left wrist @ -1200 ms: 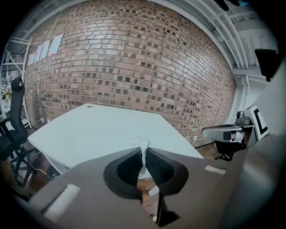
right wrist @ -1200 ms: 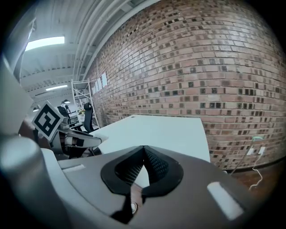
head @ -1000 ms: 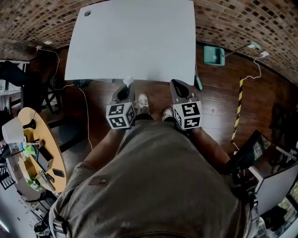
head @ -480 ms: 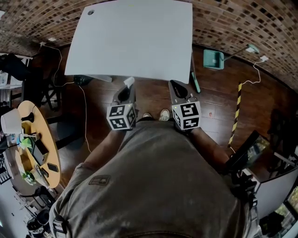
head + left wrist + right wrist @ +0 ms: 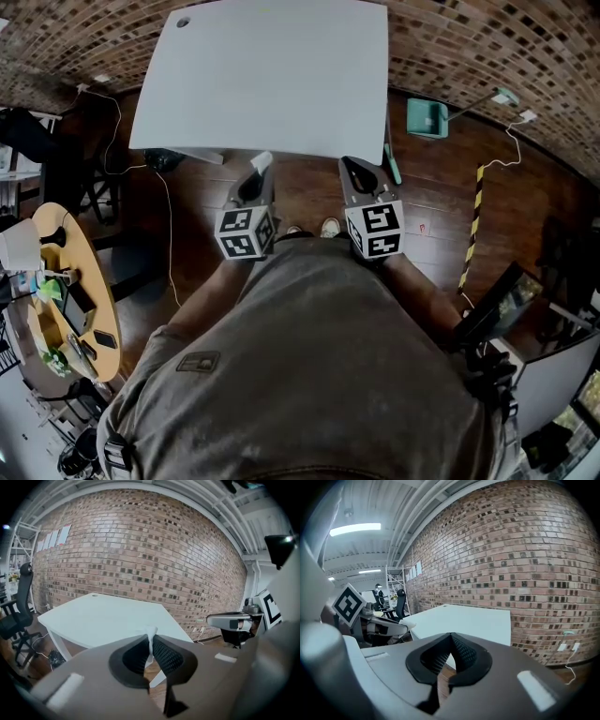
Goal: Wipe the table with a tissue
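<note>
The tissue has drawn back off the table.

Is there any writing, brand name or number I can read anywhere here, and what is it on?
No text can be read.
Black-and-white marker cubes: coded square patterns, no words.
Small patch on the person's shirt: too blurred.
Pale sheets on the brick wall: too small.

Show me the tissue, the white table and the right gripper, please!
tissue [image 5: 151, 633]: left gripper view, the white tip poking up from the shut jaws.
white table [image 5: 262, 84]: head view, the middle of its top.
right gripper [image 5: 451, 635]: right gripper view, where its shut jaws meet.
</note>
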`<state>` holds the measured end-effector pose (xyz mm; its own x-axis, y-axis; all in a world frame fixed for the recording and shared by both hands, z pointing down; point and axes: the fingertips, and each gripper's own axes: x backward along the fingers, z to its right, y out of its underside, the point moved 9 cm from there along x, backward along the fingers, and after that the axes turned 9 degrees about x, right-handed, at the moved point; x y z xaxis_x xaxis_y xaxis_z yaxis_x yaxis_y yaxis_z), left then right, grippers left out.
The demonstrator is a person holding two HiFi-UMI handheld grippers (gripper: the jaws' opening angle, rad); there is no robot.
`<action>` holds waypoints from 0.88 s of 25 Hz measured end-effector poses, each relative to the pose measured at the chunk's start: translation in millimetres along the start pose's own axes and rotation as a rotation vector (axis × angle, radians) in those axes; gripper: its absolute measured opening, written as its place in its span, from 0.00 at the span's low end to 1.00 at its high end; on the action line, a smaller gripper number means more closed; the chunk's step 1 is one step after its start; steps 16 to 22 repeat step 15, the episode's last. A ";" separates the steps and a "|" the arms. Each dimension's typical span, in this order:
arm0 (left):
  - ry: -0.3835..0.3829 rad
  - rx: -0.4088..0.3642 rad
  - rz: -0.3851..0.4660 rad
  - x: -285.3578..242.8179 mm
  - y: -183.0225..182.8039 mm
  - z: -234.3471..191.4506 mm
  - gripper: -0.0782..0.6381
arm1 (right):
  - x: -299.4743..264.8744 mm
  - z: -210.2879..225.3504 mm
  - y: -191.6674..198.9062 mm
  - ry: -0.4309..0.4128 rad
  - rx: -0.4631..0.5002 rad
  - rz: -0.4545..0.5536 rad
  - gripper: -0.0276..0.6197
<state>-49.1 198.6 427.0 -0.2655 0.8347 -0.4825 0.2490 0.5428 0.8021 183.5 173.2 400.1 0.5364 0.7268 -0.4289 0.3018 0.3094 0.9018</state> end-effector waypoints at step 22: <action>0.038 -0.007 -0.012 -5.1 -0.1 4.2 0.14 | 4.4 -3.6 0.3 0.017 -0.009 0.000 0.06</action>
